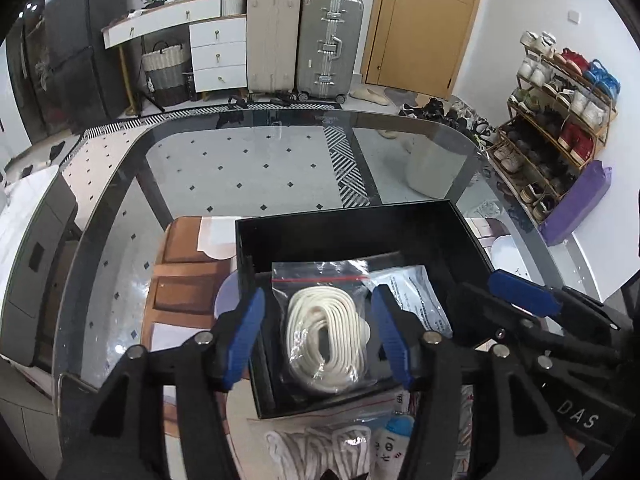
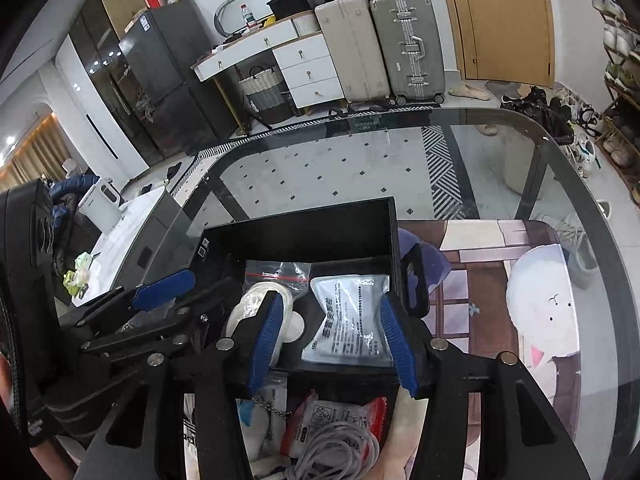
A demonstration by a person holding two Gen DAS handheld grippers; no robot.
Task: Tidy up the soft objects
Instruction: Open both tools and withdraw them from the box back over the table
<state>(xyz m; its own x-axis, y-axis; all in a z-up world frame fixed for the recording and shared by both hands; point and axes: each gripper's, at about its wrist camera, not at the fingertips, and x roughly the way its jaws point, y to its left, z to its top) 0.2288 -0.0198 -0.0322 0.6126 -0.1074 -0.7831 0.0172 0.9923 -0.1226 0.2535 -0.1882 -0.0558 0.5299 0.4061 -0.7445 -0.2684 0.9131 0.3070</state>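
A black open box (image 1: 352, 232) (image 2: 304, 232) stands on the glass table. Inside it lie a clear zip bag of coiled white cord (image 1: 326, 328) (image 2: 256, 300) and a white printed pouch (image 1: 412, 292) (image 2: 350, 316). My left gripper (image 1: 320, 336) is open, its blue fingers on either side of the cord bag, above it. My right gripper (image 2: 334, 336) is open over the white pouch. Neither holds anything. In front of the box lie a bag of white rope (image 1: 320, 448), a small plush toy (image 1: 394, 440), a red-white packet (image 2: 336, 416) and a white cable (image 2: 340, 452).
The glass table (image 1: 248, 152) has a printed mat (image 2: 500, 280) on its right side. Behind it are suitcases (image 1: 304, 40), a white desk with drawers (image 1: 216, 48), a wooden door (image 1: 424, 20) and a shoe rack (image 1: 556, 120) at the right.
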